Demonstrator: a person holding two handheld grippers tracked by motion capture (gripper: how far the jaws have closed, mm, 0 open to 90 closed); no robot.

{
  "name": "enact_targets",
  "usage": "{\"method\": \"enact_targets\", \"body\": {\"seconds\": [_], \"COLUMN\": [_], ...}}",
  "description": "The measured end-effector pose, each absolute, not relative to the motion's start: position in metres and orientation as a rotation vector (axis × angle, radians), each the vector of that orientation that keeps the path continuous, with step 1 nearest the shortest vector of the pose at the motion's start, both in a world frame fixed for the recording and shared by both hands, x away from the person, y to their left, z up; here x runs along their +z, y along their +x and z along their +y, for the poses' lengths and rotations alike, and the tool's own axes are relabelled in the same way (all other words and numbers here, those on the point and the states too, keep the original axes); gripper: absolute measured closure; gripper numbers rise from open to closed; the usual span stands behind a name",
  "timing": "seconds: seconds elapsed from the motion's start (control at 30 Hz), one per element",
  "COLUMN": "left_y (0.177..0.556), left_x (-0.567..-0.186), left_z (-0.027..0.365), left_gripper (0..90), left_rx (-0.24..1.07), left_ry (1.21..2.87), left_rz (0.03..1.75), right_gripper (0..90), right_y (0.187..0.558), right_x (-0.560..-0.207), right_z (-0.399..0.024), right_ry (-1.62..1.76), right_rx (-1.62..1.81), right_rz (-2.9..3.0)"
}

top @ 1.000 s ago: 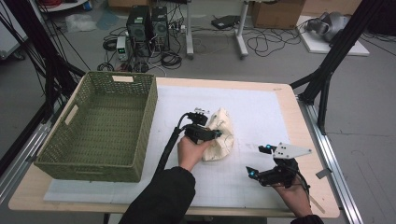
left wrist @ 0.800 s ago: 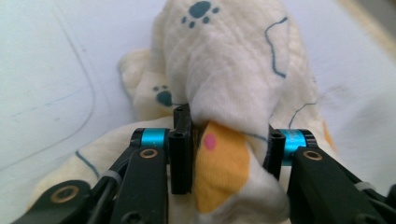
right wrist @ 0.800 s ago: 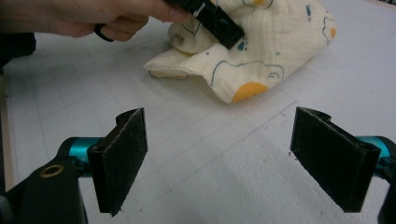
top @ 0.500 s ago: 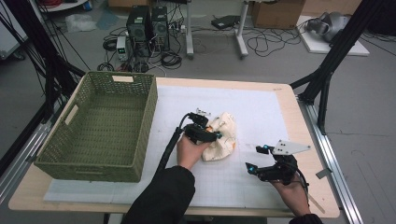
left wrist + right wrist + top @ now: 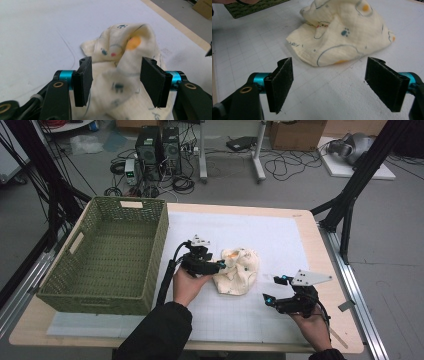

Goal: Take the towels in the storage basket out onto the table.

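The left gripper [image 5: 116, 82], jaws wide open around a crumpled cream printed cloth [image 5: 125, 75], may pinch only a thin fold that slips. The right gripper [image 5: 337, 86] waits open, empty.

Even, diffuse overhead light fills the high view; the white mat [image 5: 280, 240] is bright without hard glare, and shadows under the green basket [image 5: 107, 252] stay soft. That picture is slightly grainy and soft. In the left gripper view the cream cloth [image 5: 125, 75] blurs toward the bottom of the frame, and the upper left washes out pale. The right gripper view is sharper, grid lines legible, with faint shadows.
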State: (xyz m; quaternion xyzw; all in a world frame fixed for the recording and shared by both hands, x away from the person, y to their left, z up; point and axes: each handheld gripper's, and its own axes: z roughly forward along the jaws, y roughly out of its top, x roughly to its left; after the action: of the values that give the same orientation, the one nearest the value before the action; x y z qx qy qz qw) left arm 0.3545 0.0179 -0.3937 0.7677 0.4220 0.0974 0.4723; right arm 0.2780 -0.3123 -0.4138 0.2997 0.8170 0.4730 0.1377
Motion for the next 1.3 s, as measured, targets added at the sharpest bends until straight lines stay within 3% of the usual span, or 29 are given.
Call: {"method": "enact_targets", "body": {"seconds": [0.43,0.63,0.83,1.07,1.23,1.3], "left_y": [0.326,0.323,0.326,0.326,0.327,0.326], "left_x": [-0.416,-0.428,-0.441,-0.442,-0.441,-0.438], "left_z": [0.016,0.008,-0.003,-0.007,-0.005,-0.003], "left_gripper": [48.0,58.3,65.8,84.7,87.6,87.7], "left_rx": [0.224,0.164,0.219,0.269,0.264,0.262], "left_ry": [1.96,2.035,2.118,2.132,2.119,2.103], "left_rz": [0.981,0.941,0.918,0.884,0.894,0.894], "right_gripper": [42.5,51.9,58.2,71.3,85.5,87.2], "right_y": [0.289,0.302,0.317,0.326,0.329,0.329], "right_x": [-0.414,-0.421,-0.431,-0.44,-0.442,-0.442], "right_z": [-0.301,-0.29,-0.274,-0.263,-0.261,-0.261], "right_ry": [0.85,0.834,0.836,0.818,0.798,0.796], "right_rx": [1.345,1.3,1.203,1.11,1.101,1.104], "right_rz": [2.397,2.451,2.519,2.57,2.603,2.603]}}
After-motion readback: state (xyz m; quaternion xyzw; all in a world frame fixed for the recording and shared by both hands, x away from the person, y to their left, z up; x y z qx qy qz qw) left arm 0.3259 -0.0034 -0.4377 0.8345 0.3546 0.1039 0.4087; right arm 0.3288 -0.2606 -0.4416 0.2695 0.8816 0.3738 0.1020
